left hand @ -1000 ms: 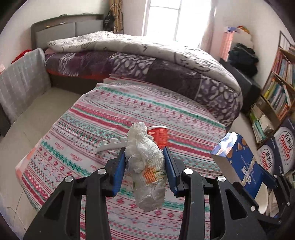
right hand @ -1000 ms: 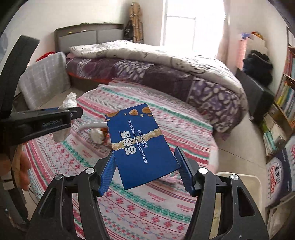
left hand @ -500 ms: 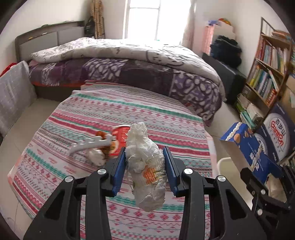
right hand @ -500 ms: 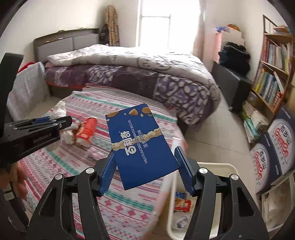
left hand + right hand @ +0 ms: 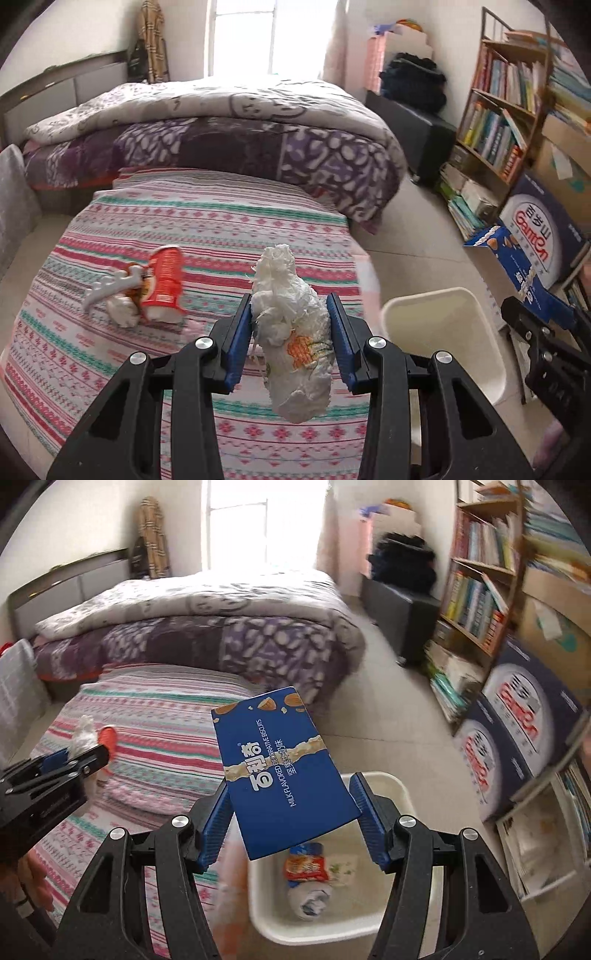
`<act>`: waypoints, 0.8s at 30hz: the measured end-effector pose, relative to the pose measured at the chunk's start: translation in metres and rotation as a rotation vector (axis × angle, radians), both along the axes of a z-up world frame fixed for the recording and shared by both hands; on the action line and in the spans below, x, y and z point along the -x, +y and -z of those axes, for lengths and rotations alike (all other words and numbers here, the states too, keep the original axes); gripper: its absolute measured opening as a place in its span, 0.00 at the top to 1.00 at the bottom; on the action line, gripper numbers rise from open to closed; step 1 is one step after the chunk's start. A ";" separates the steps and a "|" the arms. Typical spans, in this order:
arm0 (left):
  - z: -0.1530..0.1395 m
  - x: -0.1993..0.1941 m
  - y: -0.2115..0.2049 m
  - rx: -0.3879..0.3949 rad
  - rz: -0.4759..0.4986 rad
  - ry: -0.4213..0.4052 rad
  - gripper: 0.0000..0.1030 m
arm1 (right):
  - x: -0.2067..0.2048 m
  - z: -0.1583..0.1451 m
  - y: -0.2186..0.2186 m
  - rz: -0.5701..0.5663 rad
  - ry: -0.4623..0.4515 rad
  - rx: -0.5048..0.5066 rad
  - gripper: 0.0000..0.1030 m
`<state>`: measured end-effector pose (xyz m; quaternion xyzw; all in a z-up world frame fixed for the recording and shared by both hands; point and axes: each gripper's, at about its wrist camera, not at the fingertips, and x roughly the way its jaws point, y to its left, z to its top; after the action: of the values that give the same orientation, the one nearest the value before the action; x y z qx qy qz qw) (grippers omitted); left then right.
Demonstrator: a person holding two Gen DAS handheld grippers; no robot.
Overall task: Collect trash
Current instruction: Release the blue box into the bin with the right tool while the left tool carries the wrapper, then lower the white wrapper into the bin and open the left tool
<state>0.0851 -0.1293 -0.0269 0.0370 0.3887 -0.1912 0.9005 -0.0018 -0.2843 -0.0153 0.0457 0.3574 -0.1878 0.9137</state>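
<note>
My left gripper point(image 5: 290, 325) is shut on a crumpled white plastic bag point(image 5: 293, 339) and holds it above the striped cloth point(image 5: 207, 229). My right gripper point(image 5: 290, 805) is shut on a blue biscuit box point(image 5: 284, 771) and holds it over the near rim of the white bin point(image 5: 391, 786). The bin holds several wrappers point(image 5: 306, 867). In the left wrist view the bin point(image 5: 443, 325) is at the right, with the right gripper and box point(image 5: 517, 273) above it. A red cup point(image 5: 164, 284) and white scraps point(image 5: 107, 291) lie on the cloth.
A bed with a purple quilt point(image 5: 229, 147) stands behind the cloth. A bookshelf point(image 5: 509, 110) and stacked blue cartons point(image 5: 517, 731) line the right wall. A black cabinet point(image 5: 417, 136) stands by the window. Tiled floor point(image 5: 417, 236) lies between bed and shelves.
Both grippers have swung to the right. The white bin has come into view under the right gripper. The bag and the box stay held.
</note>
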 end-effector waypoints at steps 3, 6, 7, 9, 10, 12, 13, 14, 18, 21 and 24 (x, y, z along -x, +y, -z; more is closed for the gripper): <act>0.003 0.006 -0.019 0.007 0.034 0.007 0.61 | 0.009 0.002 -0.018 0.045 0.013 -0.001 0.42; 0.007 0.013 -0.035 0.012 0.064 0.014 0.61 | 0.017 0.003 -0.035 0.097 0.019 -0.011 0.41; 0.008 0.015 -0.041 0.012 0.076 0.014 0.61 | 0.020 0.003 -0.042 0.113 0.016 -0.015 0.40; 0.010 0.020 -0.053 0.008 0.097 0.016 0.61 | 0.029 0.002 -0.054 0.149 0.002 -0.021 0.34; 0.012 0.023 -0.060 0.004 0.111 0.016 0.61 | 0.032 0.002 -0.059 0.163 -0.003 -0.019 0.31; 0.017 0.029 -0.071 -0.007 0.136 0.014 0.61 | 0.038 0.000 -0.068 0.190 -0.013 -0.017 0.29; 0.018 0.031 -0.075 -0.009 0.143 0.016 0.61 | 0.040 -0.001 -0.073 0.202 -0.016 -0.019 0.27; 0.020 0.033 -0.079 -0.011 0.152 0.018 0.61 | 0.043 -0.001 -0.079 0.219 -0.018 -0.022 0.26; 0.025 0.041 -0.094 -0.010 0.183 0.028 0.61 | 0.052 -0.001 -0.093 0.261 -0.027 -0.033 0.21; 0.027 0.048 -0.106 -0.003 0.210 0.034 0.61 | 0.059 -0.002 -0.100 0.292 -0.038 -0.031 0.17; 0.028 0.053 -0.114 0.009 0.231 0.044 0.61 | 0.063 -0.004 -0.106 0.314 -0.046 -0.029 0.17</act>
<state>0.0320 -0.2432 -0.0546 0.0736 0.4006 -0.2963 0.8639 -0.0650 -0.3904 -0.0118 0.1186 0.3277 -0.3221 0.8802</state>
